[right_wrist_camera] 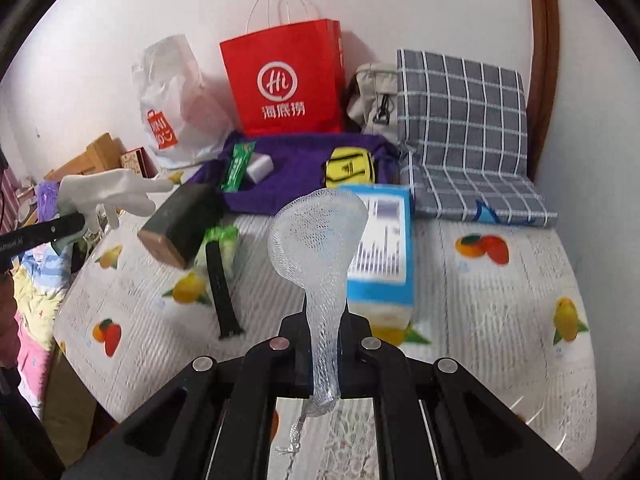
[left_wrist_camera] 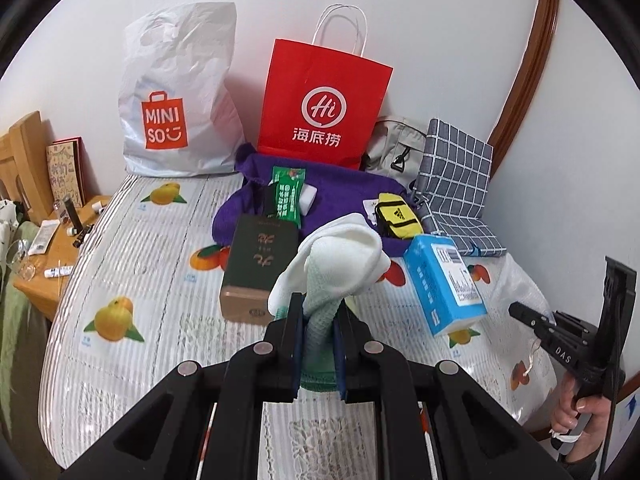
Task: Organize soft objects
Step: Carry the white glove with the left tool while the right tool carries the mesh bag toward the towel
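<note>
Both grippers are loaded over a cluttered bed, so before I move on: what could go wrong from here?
1. The white glove flops over the top of the left gripper; it may drag on the dark green box beneath.
2. The right gripper pinches only the narrow neck of the clear mesh sleeve; such a thin hold could slip.
3. The blue box stands close behind the mesh and could be knocked.

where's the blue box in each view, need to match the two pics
Left wrist view: the blue box stands right of centre, just right of the white glove held in the left jaws.
Right wrist view: the blue box is at centre, behind the held mesh net.
Shared landmark: the red paper bag against the wall.
</note>
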Action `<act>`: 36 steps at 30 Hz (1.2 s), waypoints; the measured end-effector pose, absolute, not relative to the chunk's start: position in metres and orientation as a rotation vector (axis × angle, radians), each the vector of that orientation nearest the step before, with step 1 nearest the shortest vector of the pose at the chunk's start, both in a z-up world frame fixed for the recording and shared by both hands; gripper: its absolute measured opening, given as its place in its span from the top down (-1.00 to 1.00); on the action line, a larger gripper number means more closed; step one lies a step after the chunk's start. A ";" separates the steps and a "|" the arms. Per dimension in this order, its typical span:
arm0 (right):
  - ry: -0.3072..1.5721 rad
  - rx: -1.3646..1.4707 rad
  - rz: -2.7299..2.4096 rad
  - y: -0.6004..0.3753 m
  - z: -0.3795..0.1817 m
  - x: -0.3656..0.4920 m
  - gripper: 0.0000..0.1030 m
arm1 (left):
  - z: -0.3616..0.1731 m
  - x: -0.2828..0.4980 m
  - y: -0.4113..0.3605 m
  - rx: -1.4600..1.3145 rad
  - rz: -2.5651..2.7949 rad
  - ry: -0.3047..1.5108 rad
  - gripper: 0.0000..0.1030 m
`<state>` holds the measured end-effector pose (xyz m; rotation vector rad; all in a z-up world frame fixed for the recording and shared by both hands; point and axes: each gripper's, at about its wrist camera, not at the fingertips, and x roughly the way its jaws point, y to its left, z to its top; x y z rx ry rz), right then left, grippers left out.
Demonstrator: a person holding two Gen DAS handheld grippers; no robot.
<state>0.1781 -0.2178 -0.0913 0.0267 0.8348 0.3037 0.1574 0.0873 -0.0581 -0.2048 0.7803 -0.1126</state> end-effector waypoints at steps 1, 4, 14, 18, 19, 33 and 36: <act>0.829 0.026 0.301 -0.217 -0.088 0.183 0.88 | -0.057 0.160 0.087 -0.204 -0.114 0.779 0.76; 0.814 0.025 0.299 -0.214 -0.079 0.197 0.88 | -0.053 0.171 0.086 -0.205 -0.120 0.775 0.76; 0.800 0.018 0.317 -0.198 -0.059 0.243 0.88 | -0.045 0.209 0.088 -0.204 -0.121 0.771 0.76; 0.807 0.036 0.294 -0.197 -0.058 0.257 0.88 | -0.042 0.222 0.087 -0.196 -0.116 0.766 0.76; 0.808 0.037 0.294 -0.197 -0.058 0.259 0.88 | -0.042 0.226 0.088 -0.196 -0.116 0.767 0.76; 0.801 0.051 0.280 -0.201 -0.053 0.295 0.88 | -0.036 0.264 0.080 -0.180 -0.113 0.766 0.76; 0.798 0.051 0.284 -0.200 -0.051 0.305 0.88 | -0.035 0.271 0.078 -0.181 -0.120 0.766 0.76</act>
